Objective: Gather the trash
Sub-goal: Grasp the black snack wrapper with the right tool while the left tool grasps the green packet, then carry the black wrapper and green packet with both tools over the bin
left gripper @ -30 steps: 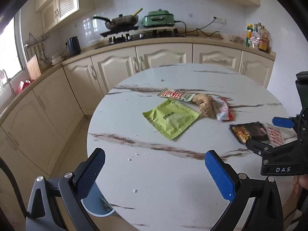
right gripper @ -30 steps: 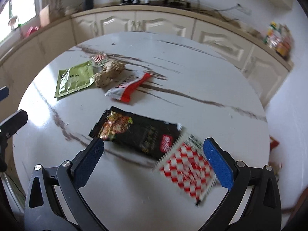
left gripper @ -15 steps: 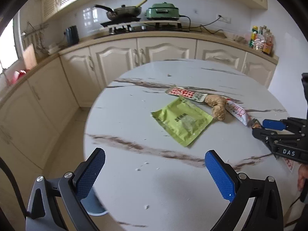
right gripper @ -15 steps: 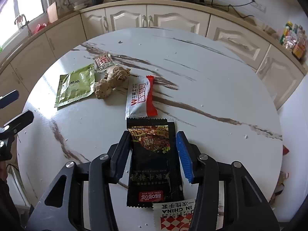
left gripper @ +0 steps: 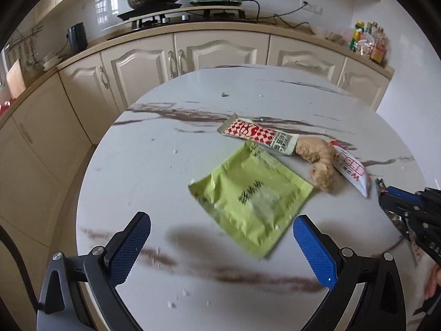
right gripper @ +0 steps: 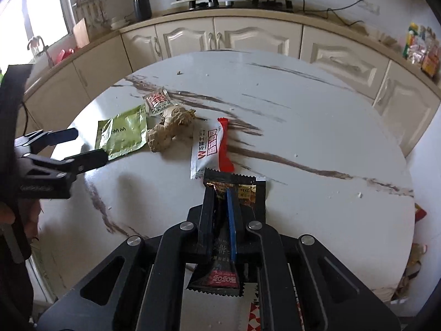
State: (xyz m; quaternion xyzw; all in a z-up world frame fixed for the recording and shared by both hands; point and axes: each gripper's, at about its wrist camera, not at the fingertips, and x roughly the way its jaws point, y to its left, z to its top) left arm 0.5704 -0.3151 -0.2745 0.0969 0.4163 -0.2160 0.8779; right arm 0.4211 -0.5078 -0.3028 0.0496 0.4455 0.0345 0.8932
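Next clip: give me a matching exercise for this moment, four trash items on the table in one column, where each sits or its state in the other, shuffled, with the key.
Items
1. black wrapper
2. green pouch
3. ginger root
4. white-and-red wrapper

Places or states
A. lies flat ahead of the open left gripper
B. pinched in the right gripper
C. free on the table, just beyond the pinched wrapper
D. between the green pouch and the white-and-red wrapper

Pairs: 1-B, 2-A, 3-D, 4-C

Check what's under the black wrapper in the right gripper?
The right gripper is shut on the black wrapper, folding it. Below its lower end a red-and-white checkered packet pokes out on the table. Most of that packet is covered.
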